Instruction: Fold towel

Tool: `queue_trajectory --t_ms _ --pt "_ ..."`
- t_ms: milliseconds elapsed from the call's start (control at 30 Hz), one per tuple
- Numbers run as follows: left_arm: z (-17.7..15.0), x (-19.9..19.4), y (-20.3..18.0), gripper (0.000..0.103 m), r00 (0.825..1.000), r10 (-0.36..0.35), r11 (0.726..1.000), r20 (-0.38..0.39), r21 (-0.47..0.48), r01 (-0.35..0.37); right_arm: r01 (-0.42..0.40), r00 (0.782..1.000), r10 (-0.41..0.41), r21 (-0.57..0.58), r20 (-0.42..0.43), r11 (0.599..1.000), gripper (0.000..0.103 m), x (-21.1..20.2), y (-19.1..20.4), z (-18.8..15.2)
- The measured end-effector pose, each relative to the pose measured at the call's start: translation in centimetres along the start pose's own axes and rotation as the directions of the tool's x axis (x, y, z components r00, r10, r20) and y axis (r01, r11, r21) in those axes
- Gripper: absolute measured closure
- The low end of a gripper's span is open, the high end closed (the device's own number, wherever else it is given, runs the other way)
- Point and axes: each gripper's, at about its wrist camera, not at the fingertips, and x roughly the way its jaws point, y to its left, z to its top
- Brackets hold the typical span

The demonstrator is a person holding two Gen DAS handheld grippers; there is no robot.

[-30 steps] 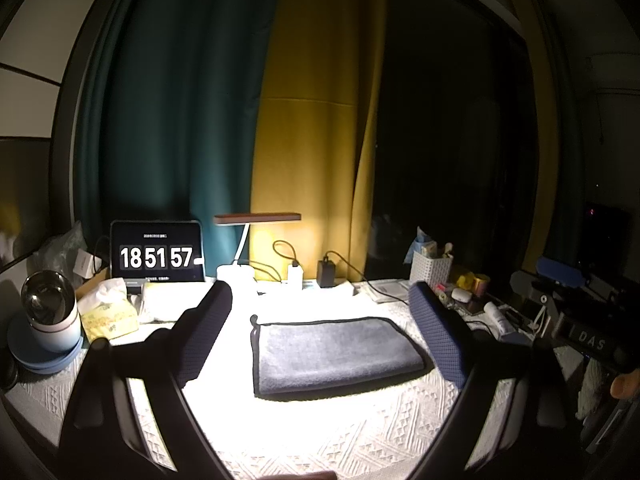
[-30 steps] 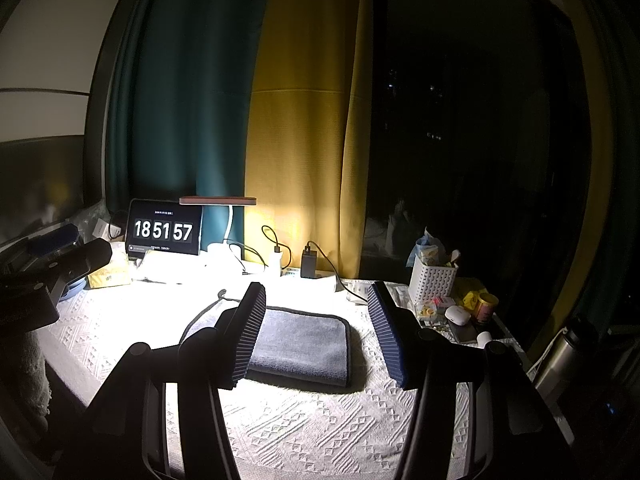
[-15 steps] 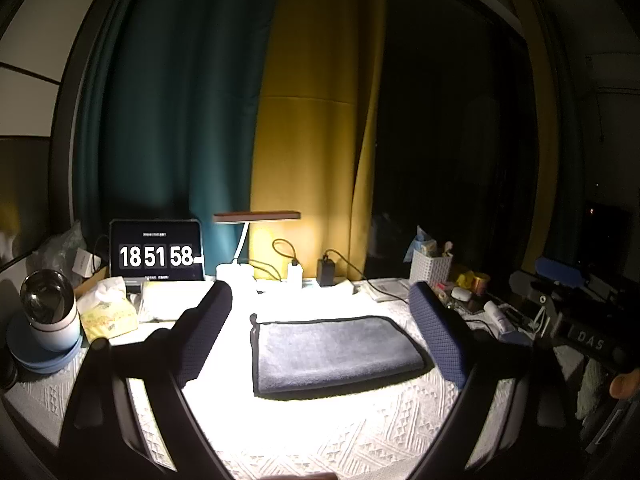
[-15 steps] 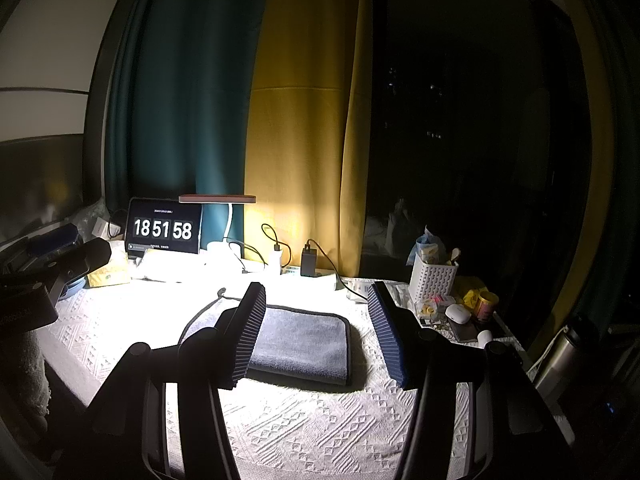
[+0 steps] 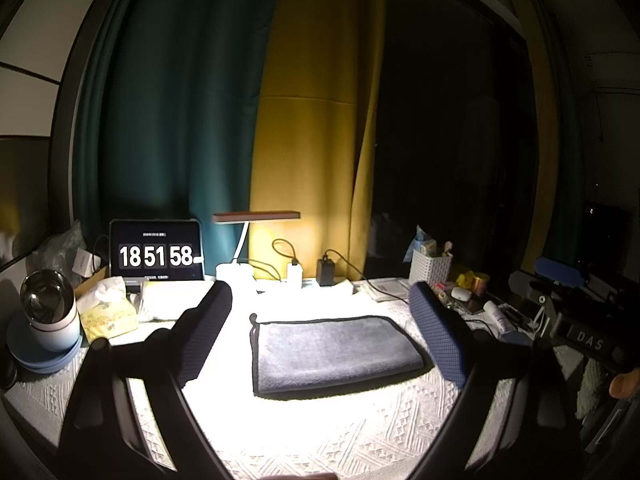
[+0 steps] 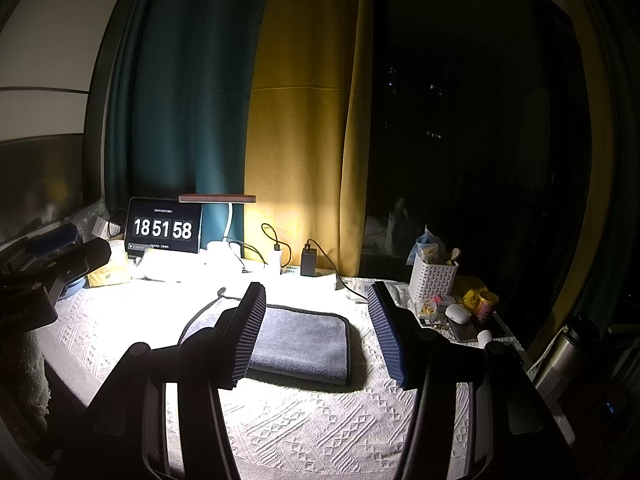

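Note:
A grey towel [image 5: 334, 350] with dark trim lies folded flat on the white textured tablecloth [image 5: 320, 432], lit by the desk lamp. It also shows in the right wrist view [image 6: 300, 344]. My left gripper [image 5: 324, 320] is open and empty, held above the table with the towel seen between its fingers. My right gripper [image 6: 316, 332] is open and empty, above the towel's near right part; its left finger [image 6: 248, 336] hides part of the towel.
At the back stand a clock tablet [image 5: 156, 252], a desk lamp [image 5: 256, 218], chargers [image 5: 326, 270] and a white basket [image 5: 430, 268]. A mug on plates [image 5: 48, 312] and a tissue pack [image 5: 108, 316] sit left. Small items [image 6: 460, 312] and a flask [image 6: 564, 356] crowd the right.
Both grippers and the towel stay still. Only the clock reading has advanced by a second.

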Motion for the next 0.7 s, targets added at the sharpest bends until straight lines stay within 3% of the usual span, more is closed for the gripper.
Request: queue_trajectory --t_ms 700 --pt "-0.12 0.17 -0.03 0.012 1.000 0.000 1.000 -0.004 -0.001 0.000 -0.001 1.000 0.001 0.000 -0.002 1.000 0.047 0.07 -0.06 -0.06"
